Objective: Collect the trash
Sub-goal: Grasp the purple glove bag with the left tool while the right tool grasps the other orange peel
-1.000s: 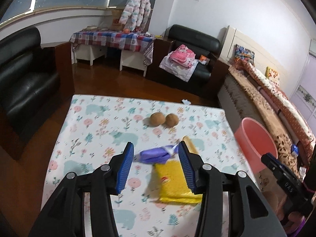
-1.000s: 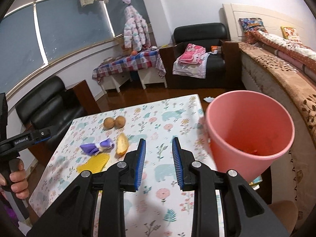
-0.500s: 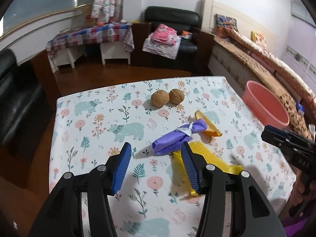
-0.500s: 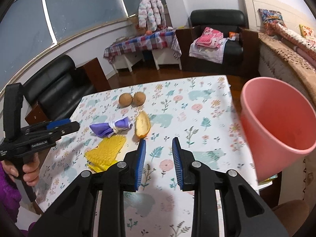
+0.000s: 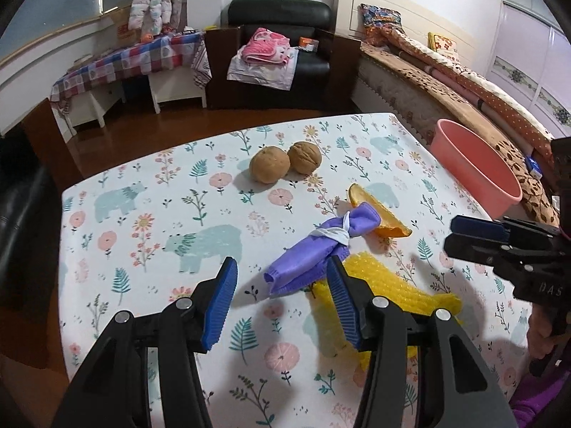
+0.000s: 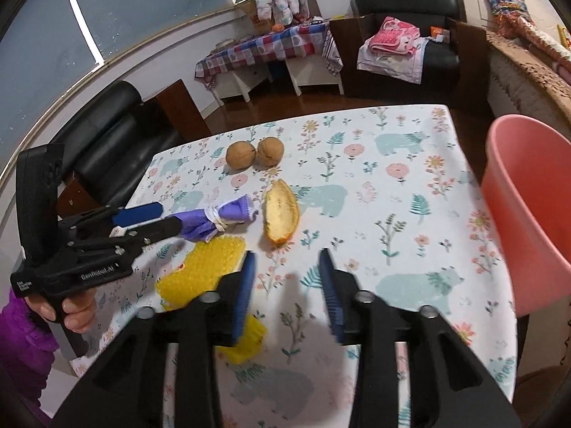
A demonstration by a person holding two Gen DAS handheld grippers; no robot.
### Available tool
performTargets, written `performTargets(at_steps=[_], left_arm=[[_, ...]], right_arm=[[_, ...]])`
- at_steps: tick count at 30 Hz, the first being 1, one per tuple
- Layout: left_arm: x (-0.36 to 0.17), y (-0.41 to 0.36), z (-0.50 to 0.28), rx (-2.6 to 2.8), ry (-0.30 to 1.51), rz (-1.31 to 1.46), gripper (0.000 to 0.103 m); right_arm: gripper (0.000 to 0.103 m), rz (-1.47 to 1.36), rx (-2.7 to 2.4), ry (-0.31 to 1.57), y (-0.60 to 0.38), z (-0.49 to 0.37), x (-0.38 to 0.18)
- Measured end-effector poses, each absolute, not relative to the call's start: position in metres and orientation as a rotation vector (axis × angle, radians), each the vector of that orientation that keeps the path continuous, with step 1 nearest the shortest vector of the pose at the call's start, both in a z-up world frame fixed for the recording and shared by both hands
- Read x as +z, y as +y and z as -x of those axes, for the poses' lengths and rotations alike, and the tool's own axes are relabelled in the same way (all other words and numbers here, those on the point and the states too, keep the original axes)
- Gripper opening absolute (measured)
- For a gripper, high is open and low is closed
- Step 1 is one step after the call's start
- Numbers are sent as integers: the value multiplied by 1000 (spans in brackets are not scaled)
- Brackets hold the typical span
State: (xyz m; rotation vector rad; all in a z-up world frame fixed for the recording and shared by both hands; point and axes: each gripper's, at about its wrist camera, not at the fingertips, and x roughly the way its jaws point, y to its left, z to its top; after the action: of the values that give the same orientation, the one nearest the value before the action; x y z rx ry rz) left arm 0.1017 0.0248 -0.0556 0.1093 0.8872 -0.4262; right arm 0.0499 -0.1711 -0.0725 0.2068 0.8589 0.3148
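Grippers: your left gripper (image 5: 282,296) is spread wide around the purple cloth (image 5: 314,253); your right gripper (image 6: 287,285) is released, near the peel (image 6: 281,215) beside that cloth.

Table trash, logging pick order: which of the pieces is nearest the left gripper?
The purple glove bundle: its end sits at the open left gripper fingertips. The yellow wrap lies beside, the peel and two walnuts farther.

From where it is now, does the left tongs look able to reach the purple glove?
Probably yes. The left tongs are open, the purple glove lies just ahead between the fingers, and nothing sits between them. The yellow mesh beside it may get caught too.
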Motion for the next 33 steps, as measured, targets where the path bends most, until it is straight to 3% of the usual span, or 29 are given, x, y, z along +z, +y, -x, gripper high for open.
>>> performTargets(at_steps=[5, 7, 9, 14, 30, 32, 33], left_arm=[[-63, 18, -107, -455, 891, -124, 46], [-65, 18, -109, -462, 897, -118, 34], [-68, 20, -109, -465, 897, -107, 32], [-68, 25, -106, -470, 887, -88, 11], [-53, 63, -80, -378, 861, 98, 9], [-52, 63, -77, -372, 858, 101, 9], [-51, 63, -75, -371, 858, 101, 9]], right_arm=[[42, -198, 319, 874, -163, -62, -77], [42, -196, 318, 877, -161, -67, -78], [42, -193, 316, 878, -160, -71, -79], [42, -176, 316, 885, -154, -79, -85], [42, -101, 299, 882, -143, -96, -97], [35, -88, 283, 878, -142, -95, -97], [25, -85, 281, 881, -141, -94, -97]])
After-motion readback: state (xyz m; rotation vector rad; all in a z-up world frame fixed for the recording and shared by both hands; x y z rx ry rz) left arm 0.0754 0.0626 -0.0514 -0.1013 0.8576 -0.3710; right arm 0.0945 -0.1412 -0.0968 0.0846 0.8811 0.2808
